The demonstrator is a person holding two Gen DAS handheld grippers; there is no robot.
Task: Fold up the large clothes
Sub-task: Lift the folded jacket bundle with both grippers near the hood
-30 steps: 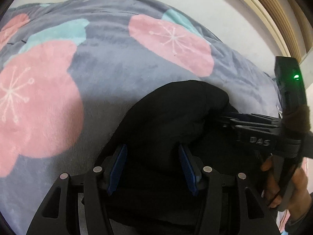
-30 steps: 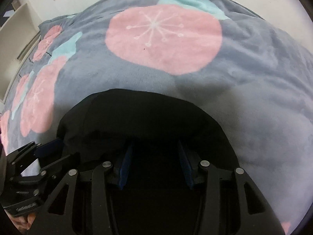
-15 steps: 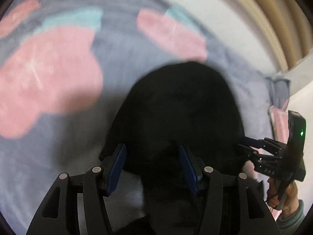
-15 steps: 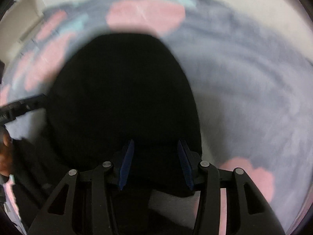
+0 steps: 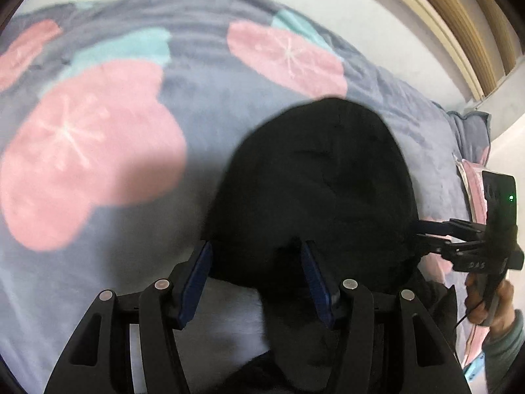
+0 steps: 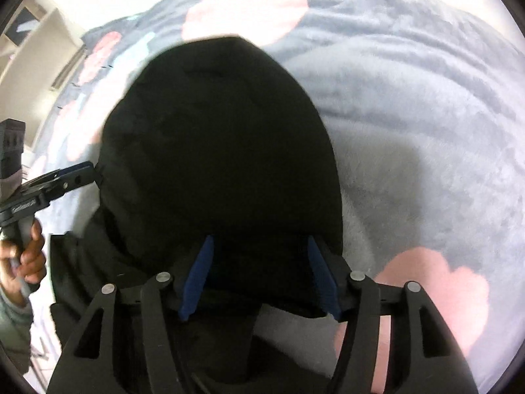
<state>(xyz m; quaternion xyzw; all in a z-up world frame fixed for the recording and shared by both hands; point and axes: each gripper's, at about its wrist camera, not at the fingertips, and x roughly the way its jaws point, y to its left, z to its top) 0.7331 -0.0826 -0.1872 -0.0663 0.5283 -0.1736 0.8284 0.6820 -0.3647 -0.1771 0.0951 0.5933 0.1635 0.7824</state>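
A black garment (image 5: 315, 170) lies folded in a rounded heap on the grey blanket (image 5: 98, 151) with pink flowers. My left gripper (image 5: 256, 249) stands open at its near edge; a strip of the cloth runs between the fingers and blanket shows beside the left pad. In the right wrist view the same garment (image 6: 223, 138) fills the middle. My right gripper (image 6: 259, 243) has its jaws opening, with the garment's near edge between the blue pads. Each gripper shows in the other's view, the right one (image 5: 423, 229) and the left one (image 6: 92, 170), both at the garment's sides.
The blanket (image 6: 410, 115) covers a bed that spreads on all sides. A person's hand (image 5: 485, 302) holds the right gripper's handle, another hand (image 6: 29, 256) the left one. A wooden frame (image 5: 459, 16) runs at the top right, and white shelving (image 6: 42, 42) stands at the left.
The black garment has been carried away from me and laid over itself, so it reaches farther up the blanket. Both grippers moved with it. The right gripper's pads now stand wider apart.
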